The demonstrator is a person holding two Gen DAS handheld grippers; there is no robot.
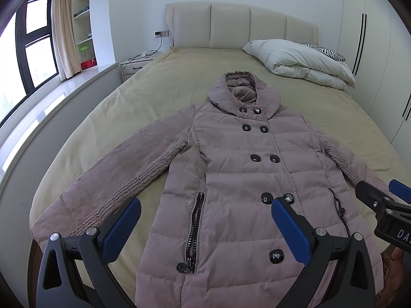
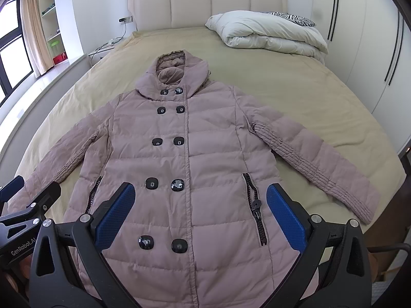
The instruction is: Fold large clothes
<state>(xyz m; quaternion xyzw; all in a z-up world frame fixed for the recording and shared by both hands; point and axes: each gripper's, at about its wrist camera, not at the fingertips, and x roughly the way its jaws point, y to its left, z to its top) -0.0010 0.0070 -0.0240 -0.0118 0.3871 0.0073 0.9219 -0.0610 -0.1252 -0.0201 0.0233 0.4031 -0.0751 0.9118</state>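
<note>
On tan sheet [image 1: 164, 77]: quilted mauve coat [image 1: 231, 166], glossy buttons.

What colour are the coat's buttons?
Shiny black buttons on the mauve coat, clearest in the right wrist view.

The left gripper [image 1: 205, 220] has black angular arms with triangular cut-outs, round silver screws at the pivots, and blue textured pads [image 1: 290, 231] on its fingers. The right gripper [image 2: 200, 213] is built the same, black with silver screws and blue pads [image 2: 286, 217]. White "GenRobot.AI" lettering marks a black body at lower left of the right wrist view, with bare skin beneath.
</note>
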